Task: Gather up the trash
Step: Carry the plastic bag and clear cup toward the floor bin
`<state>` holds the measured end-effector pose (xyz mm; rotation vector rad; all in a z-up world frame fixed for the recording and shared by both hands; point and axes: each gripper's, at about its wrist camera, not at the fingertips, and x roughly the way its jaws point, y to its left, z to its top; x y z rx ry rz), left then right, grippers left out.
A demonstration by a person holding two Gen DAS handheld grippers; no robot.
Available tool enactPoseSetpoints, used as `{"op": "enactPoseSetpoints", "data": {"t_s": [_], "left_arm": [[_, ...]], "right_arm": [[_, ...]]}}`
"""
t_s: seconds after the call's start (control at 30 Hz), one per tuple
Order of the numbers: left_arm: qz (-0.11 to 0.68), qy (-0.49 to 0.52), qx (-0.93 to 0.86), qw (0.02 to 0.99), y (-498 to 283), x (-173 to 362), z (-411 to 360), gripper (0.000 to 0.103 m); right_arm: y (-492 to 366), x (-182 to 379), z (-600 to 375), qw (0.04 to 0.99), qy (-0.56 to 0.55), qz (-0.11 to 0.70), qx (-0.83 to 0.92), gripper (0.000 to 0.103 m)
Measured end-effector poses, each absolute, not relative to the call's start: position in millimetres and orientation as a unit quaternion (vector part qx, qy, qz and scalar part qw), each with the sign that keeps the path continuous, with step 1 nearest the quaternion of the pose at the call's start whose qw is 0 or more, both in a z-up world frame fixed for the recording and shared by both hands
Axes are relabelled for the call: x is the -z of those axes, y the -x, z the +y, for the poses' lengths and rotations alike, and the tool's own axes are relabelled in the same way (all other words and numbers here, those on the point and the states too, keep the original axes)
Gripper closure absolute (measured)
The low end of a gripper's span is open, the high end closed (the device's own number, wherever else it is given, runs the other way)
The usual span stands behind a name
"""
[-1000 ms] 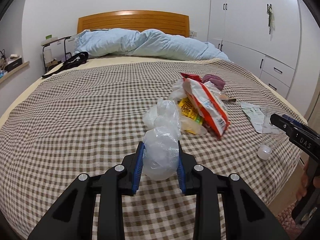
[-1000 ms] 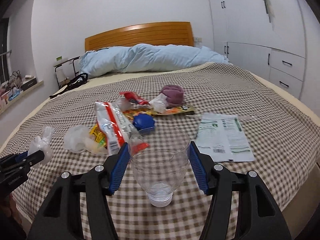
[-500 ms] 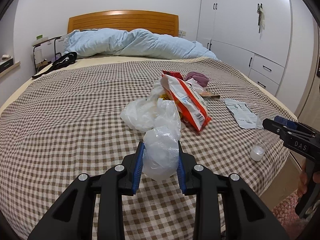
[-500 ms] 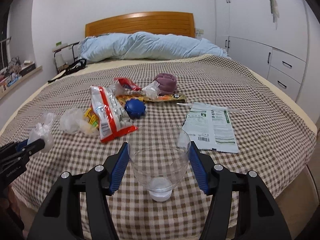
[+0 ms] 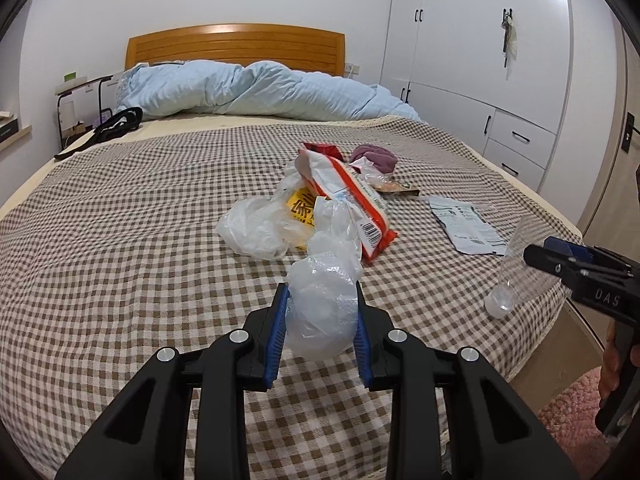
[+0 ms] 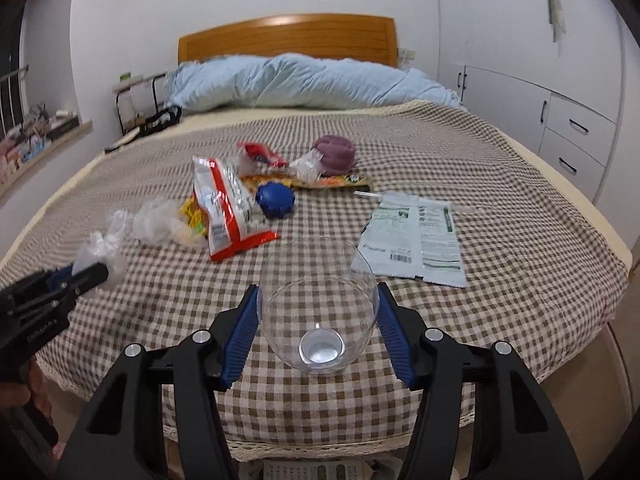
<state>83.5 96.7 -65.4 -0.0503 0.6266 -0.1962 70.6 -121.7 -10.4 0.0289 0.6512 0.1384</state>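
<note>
Your left tongs (image 5: 320,320) pinch a crumpled clear plastic bag (image 5: 322,312); your right tongs (image 6: 318,320) clamp a clear plastic cup (image 6: 320,320), pads on both walls, its base toward the camera; neither grip has altered over the last second. What has changed: the bed (image 5: 120,240) has slid away from both cameras, and the foot edge now shows under the right tongs; judged, you are backing off with both pieces lifted clear, heading for a bin not in view. Left on the bed: red-and-white snack bag (image 6: 224,208) at 11 o'clock from the cup; blue lid (image 6: 275,199) at 12; flat green-printed pouch (image 6: 416,240) at 1; more wrappers beyond; collection only partly done.
</note>
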Motion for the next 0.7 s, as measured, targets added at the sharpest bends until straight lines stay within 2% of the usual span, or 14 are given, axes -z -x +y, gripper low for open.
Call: {"op": "enactPoseSetpoints", "data": {"t_s": [0.7], "left_arm": [[0.294,0.021,0.133,0.946,-32,35,45,0.076]], "right_arm": [[0,-7,-175,0.955,-0.059,0.273,-0.102,0.047]]}}
